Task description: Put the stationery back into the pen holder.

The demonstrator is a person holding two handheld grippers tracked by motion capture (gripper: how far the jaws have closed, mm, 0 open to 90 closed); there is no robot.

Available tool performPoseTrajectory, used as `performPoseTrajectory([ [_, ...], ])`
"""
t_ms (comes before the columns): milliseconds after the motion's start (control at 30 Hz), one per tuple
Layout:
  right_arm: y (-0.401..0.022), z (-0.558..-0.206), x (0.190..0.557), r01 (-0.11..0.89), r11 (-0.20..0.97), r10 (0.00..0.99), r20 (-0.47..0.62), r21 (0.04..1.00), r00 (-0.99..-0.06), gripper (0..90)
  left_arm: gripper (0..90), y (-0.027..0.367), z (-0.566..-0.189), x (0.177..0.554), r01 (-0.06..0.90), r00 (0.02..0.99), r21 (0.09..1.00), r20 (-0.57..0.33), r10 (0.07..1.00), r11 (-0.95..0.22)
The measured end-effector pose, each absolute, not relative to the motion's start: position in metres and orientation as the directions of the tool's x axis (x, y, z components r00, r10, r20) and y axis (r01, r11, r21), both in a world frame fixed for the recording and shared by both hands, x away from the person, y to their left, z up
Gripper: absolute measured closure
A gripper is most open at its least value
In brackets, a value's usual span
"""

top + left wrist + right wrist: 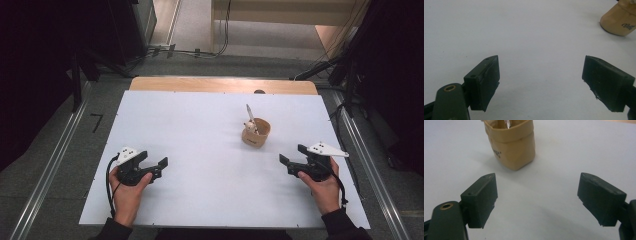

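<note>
A small tan paper cup stands on the white table, right of centre, with a thin silver stick and a small pale piece poking out of it. My left gripper rests low at the front left, held by a hand, its jaws wide apart with nothing between them. My right gripper sits at the front right, open too, pointing at the cup. In the right gripper view the cup stands just beyond the jaws. In the left gripper view the cup is at the far upper right.
The white table top lies on a wooden board whose far edge shows behind it. Metal rails run along both sides on the grey floor. Cables and dark stands crowd the far right corner.
</note>
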State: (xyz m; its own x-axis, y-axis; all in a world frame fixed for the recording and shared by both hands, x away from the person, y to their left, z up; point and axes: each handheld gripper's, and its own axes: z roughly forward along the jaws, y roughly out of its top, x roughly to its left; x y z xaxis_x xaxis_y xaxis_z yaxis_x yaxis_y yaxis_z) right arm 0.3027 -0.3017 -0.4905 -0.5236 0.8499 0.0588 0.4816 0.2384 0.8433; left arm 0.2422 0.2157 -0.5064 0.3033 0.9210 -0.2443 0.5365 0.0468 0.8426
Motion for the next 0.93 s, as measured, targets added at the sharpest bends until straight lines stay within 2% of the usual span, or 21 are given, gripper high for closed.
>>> performPoseTrajectory([
  [933, -0.351, -0.491, 0.263, 0.508, 0.191, 0.906, 0.048, 0.84, -0.42, 14.8, 15.6, 0.221, -0.506, 0.234, 0.532, 0.29, 0.845, -0.251, 0.923, 0.062],
])
